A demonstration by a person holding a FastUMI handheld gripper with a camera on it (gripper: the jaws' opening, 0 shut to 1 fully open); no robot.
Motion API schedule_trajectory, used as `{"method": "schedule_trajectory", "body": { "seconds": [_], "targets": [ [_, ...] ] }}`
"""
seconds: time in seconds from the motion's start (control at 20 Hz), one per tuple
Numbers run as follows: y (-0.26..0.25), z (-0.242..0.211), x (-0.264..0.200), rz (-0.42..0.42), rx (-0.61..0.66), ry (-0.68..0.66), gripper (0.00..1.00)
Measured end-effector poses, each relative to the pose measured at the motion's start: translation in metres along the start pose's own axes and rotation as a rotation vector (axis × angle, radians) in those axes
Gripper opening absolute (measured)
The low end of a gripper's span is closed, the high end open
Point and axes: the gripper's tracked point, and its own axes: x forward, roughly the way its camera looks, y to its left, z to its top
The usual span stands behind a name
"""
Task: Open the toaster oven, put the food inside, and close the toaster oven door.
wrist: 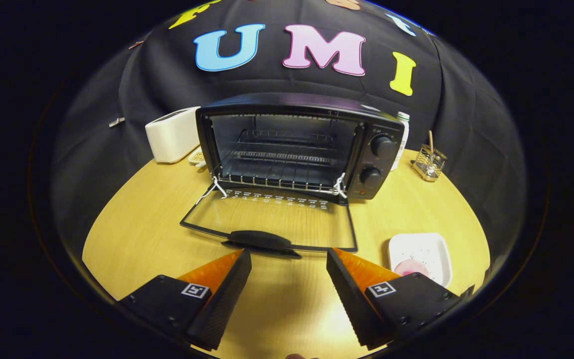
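my two-finger gripper [289, 259] sits lowest in the gripper view, its fingers spread wide apart with nothing between them but bare tabletop. i have hold of nothing. under them runs the round light wooden table [137, 239].

just ahead of the fingertips lies the black handle [261, 240] of the glass oven door [272, 219], which is folded all the way down and rests flat over the table, so the wood shows through the pane. the handle is closer to my left finger than my right, apart from both.

off to the right of my right finger, just beside it, i see a white square plate [429, 249] with a pink round piece of food [410, 268] lying on its near part. the finger's body partly covers the plate's near corner, so i cannot tell whether they touch.

beyond the door stands the black toaster oven [297, 144], its cavity open, a wire rack [279, 172] inside and two round knobs [381, 146] stacked on its right panel.

further back, left of the oven, is a white boxy toaster [172, 134]. to the right, a small wire holder [429, 162] stands near the table edge, and a white bottle [404, 132] peeks from behind the oven.
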Motion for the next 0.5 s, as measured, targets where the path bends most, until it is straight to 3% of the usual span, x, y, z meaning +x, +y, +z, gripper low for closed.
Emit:
{"method": "schedule_trajectory", "body": {
  "seconds": [0.25, 0.5],
  "targets": [
    [-0.089, 0.030, -0.026, -0.027, 0.008, -0.006, 0.99],
    [-0.187, 0.028, -0.027, -0.068, 0.046, 0.060, 0.99]
  ]
}}
